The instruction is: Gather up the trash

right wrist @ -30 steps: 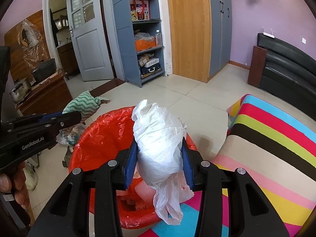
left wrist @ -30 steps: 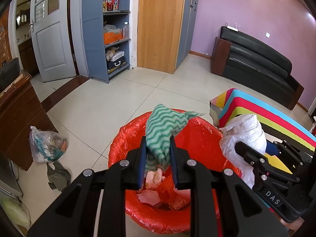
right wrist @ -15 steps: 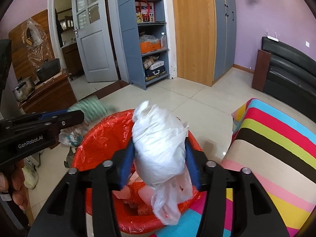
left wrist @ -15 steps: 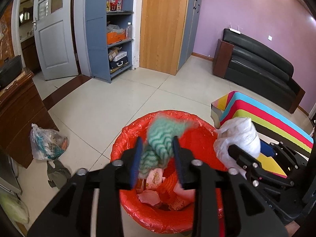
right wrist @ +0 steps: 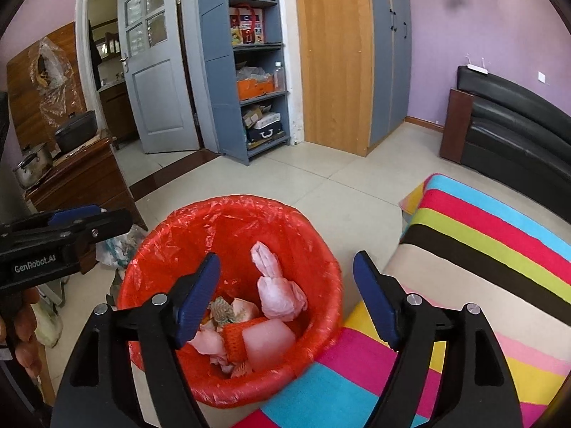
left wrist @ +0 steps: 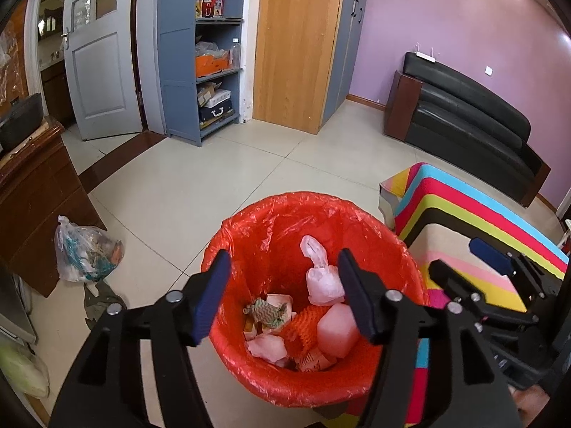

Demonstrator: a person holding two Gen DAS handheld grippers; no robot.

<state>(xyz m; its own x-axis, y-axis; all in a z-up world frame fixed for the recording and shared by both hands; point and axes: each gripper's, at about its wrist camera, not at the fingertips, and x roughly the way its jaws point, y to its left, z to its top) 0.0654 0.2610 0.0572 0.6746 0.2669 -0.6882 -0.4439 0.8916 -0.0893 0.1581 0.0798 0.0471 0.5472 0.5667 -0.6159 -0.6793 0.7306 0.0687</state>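
Over the pale tiled floor [left wrist: 171, 192] a bin lined with a red plastic bag [left wrist: 271, 221] stands just beside a rainbow-striped cloth [right wrist: 499, 235]. Both hand-held grippers hang above its mouth with nothing between their pads: the left hand-held gripper [left wrist: 283, 297] has just been opening its jaws, and so has the right hand-held gripper [right wrist: 285, 301], which stands wider. Inside the bin lie the green zigzag cloth [left wrist: 267, 312] and the knotted white plastic bag [right wrist: 276, 290], among pink wrappers and an orange net.

Behind, a lilac wall [left wrist: 446, 18] backs a black leather sofa [left wrist: 464, 107]. A wooden wardrobe door [left wrist: 296, 46] stands next to grey-blue shelves [left wrist: 214, 53] loaded with boxes, and a grey panelled door [left wrist: 100, 64] is ajar. At the left a dark wooden cabinet [right wrist: 82, 185] carries pots, and a clear bag of rubbish [left wrist: 85, 255] rests on the floor against it.
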